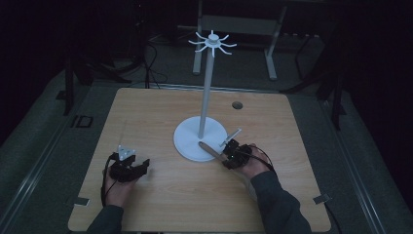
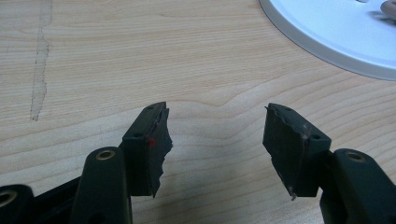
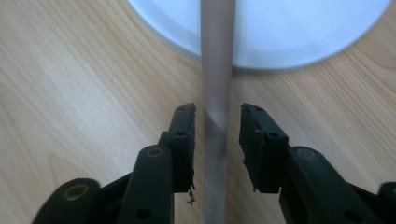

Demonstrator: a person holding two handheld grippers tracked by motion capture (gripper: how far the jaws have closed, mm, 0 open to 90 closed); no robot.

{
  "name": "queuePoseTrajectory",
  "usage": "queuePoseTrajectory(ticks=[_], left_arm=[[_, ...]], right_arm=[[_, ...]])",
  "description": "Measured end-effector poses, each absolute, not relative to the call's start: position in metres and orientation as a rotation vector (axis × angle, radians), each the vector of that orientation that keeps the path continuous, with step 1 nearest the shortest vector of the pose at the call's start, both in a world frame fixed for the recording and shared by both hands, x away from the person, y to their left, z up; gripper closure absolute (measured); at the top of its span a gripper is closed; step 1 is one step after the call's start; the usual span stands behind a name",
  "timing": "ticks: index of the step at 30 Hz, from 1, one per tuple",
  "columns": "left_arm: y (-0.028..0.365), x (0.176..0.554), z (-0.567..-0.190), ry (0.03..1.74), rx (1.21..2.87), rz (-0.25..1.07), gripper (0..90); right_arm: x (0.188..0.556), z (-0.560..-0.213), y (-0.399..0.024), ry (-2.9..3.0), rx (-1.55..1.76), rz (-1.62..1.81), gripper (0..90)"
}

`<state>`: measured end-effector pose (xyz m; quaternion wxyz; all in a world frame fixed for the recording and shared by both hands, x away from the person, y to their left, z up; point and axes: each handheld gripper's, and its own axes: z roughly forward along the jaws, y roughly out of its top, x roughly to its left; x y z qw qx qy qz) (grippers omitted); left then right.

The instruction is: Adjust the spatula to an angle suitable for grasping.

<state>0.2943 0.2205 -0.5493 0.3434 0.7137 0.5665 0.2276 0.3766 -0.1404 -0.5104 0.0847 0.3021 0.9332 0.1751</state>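
Note:
A white stand with a hooked crown rises from a round white base mid-table. A slim rod-like utensil lies slanted, its tan far end on the base. My right gripper is at its near end. In the right gripper view the grey, blurred utensil runs between the jaws, with a narrow gap on each side; the right gripper is open around it. My left gripper rests on the table at the front left. The left gripper is wide open over bare wood, holding nothing.
The wooden table has a small round hole at the back right. A pale scratch mark runs along the wood ahead of the left gripper. Dark floor, cables and table legs lie beyond the far edge.

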Motion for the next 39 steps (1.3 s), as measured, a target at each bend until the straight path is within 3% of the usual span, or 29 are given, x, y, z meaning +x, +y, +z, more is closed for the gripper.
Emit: queuePoseTrajectory(ticks=[11,25,39], left_arm=[[0.221,0.294,-0.549,1.471,1.855,0.591,40.9],[0.220,0.294,-0.549,1.469,1.857,0.593,40.9],[0.220,0.294,-0.549,1.467,1.862,0.595,40.9]], right_arm=[[0.397,-0.524,-0.122,2.878,0.877,0.372,74.0],[0.397,-0.526,-0.121,2.857,0.891,0.389,75.0],[0.381,-0.501,-0.131,2.765,0.860,0.507,75.2]])
